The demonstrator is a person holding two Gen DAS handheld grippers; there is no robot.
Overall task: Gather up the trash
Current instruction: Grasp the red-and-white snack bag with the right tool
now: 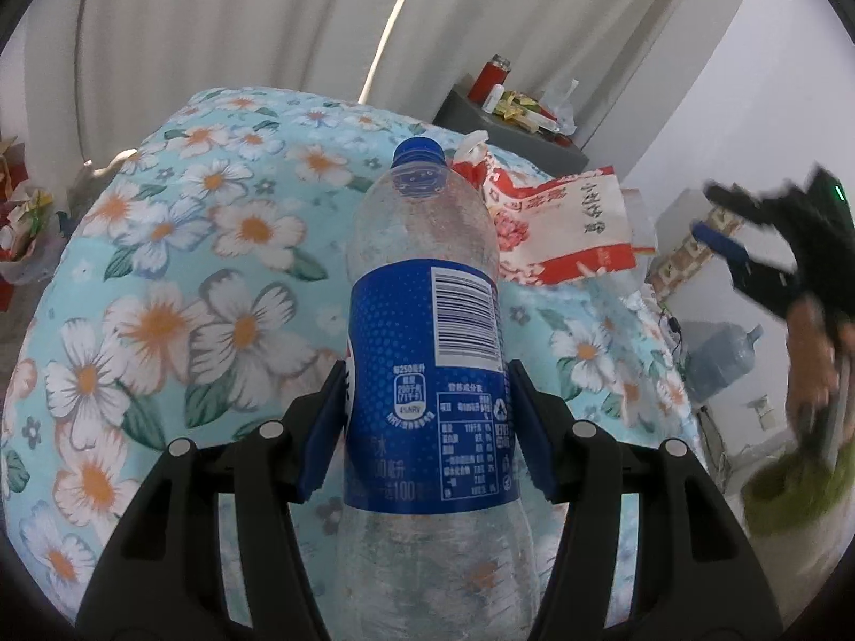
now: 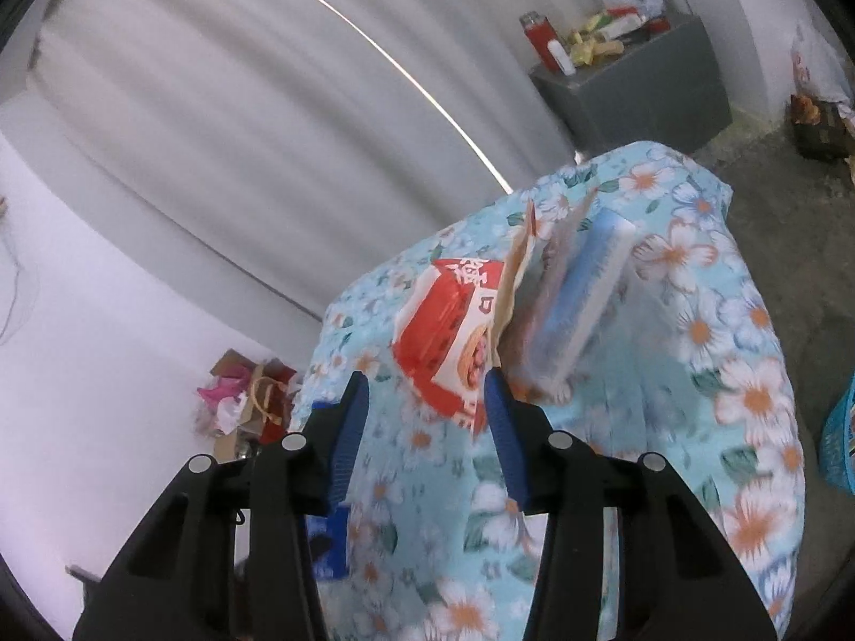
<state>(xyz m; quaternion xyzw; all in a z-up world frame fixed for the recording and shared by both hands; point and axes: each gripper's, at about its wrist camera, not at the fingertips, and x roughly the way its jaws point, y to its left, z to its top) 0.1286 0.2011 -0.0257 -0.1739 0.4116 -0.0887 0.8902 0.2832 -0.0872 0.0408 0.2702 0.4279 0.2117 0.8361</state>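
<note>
While left gripper point(image 1: 427, 416) clamps bottle point(image 1: 427, 331), right gripper point(image 2: 427, 422) gapes (w/ nothing).

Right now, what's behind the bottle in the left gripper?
Behind the bottle, held in the left gripper, lies a red and white snack bag on the floral cloth. The bottle covers the bag's left edge.

Barcode, "250", "4%NRV", "100" on the bottle's blue label point(image 1: 427, 400); Chinese characters on the red-and-white wrapper point(image 1: 566, 229).

Soft, even daylight through pale curtains point(image 1: 240, 26); fisheye bending with dark corners; right view motion-blurred.
</note>
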